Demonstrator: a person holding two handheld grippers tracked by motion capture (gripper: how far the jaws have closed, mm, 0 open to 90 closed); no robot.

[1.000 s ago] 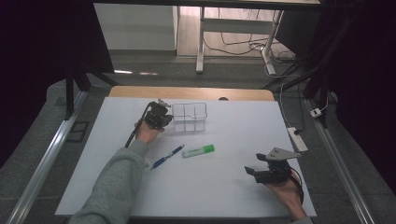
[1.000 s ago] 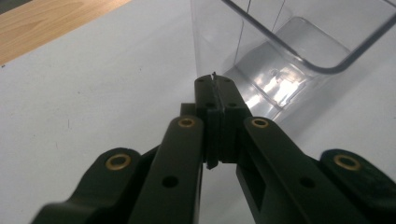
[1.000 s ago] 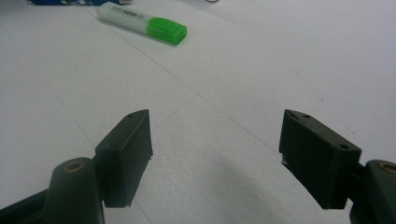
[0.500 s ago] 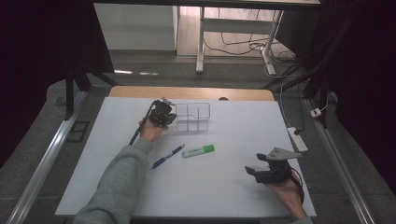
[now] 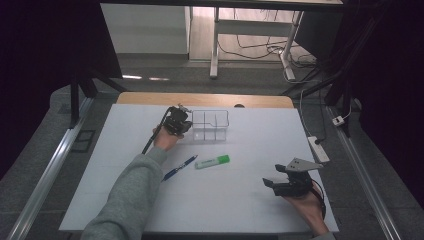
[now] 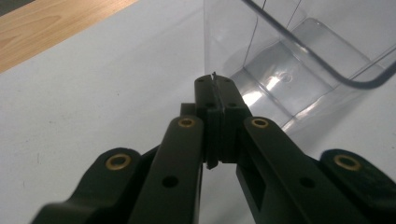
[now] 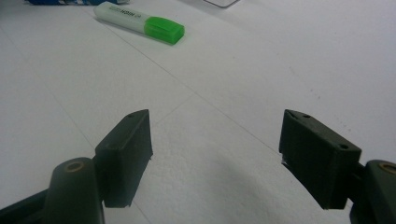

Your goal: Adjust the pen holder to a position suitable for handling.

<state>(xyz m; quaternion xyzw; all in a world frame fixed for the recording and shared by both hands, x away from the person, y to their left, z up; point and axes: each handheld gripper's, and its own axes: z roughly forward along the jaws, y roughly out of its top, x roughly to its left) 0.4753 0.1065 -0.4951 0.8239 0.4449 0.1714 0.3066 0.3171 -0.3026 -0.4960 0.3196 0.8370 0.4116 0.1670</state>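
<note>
Now: left gripper (image 6: 213, 84) fingers together beside clear organizer (image 5: 210, 125) | right gripper (image 7: 215, 158) fingers apart, highlighter (image 7: 139, 21) well ahead

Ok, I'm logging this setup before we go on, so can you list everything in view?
organiser: 1, clear plastic with compartments, far middle of the sheet
highlighter: 1, white body with green cap, lying mid-sheet
pen: 1, blue, lying just left of the highlighter
sheet: 1, white, covering the table
table: 1, wooden edge showing at the far side
power strip: 1, white, off the sheet's right edge
left gripper: 1, black, jaws shut, at the organiser's left wall
right gripper: 1, black, jaws open, over bare sheet near right
sleeve: 1, grey, on the left arm
</note>
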